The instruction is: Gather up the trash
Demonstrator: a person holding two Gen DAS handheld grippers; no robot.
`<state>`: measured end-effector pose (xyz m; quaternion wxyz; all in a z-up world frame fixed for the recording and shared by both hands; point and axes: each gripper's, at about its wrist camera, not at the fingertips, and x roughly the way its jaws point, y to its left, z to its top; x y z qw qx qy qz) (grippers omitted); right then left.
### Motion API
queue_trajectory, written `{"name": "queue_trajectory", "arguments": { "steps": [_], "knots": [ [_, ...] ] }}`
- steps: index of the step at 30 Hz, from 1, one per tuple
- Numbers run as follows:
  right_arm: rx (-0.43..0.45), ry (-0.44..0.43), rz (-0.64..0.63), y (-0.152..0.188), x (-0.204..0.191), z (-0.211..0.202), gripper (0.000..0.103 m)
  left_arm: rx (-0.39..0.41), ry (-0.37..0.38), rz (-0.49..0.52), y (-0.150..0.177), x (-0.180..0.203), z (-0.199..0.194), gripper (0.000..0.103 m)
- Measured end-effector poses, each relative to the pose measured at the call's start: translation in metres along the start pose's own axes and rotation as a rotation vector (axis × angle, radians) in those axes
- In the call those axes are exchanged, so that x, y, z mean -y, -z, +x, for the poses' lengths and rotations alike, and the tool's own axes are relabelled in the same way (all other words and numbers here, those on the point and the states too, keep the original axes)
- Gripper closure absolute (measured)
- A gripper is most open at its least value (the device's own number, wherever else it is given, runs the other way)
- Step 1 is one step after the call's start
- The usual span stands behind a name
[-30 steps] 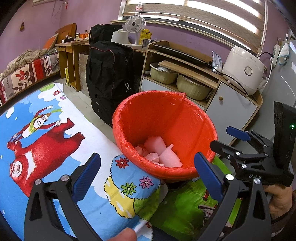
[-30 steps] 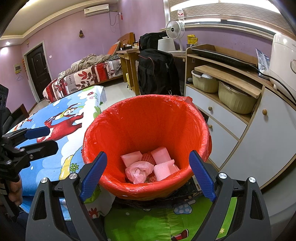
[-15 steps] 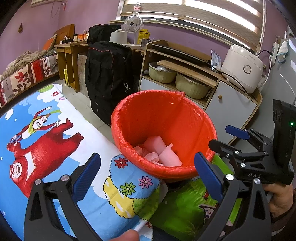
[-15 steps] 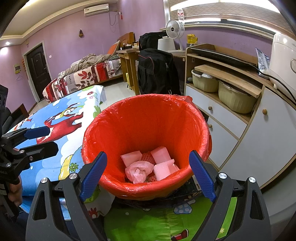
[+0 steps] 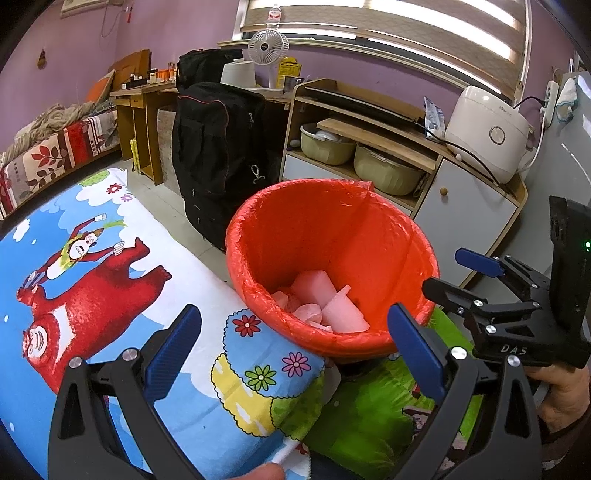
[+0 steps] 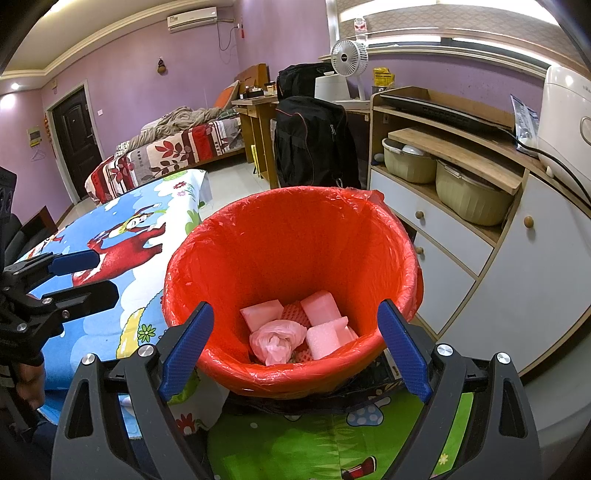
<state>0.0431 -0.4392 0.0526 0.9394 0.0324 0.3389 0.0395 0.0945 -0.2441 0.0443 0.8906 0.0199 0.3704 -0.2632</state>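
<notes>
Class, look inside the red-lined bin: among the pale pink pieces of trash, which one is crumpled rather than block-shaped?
The crumpled pink plastic bag, at the near side of the red-lined bin. It is wrinkled and bunched, whereas the pink foam blocks around it have flat faces and straight edges.

Walls: purple (image 6: 129,85), carrying an air conditioner (image 6: 192,17).
Bed: lying (image 6: 166,155) beside the dark door (image 6: 75,136).
Window: blinds (image 5: 388,33) letting daylight in.
Cabinet: standing (image 6: 480,236) against the wall.
</notes>
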Motion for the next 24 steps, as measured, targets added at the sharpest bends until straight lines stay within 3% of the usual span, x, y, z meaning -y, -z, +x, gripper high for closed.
{"name": "queue_trajectory", "arguments": {
  "steps": [24],
  "knots": [
    [-0.001, 0.001, 0.000, -0.0007, 0.0003, 0.0002, 0.019, 0.001, -0.036, 0.036, -0.0034, 0.0033, 0.0054, 0.005]
  ]
}}
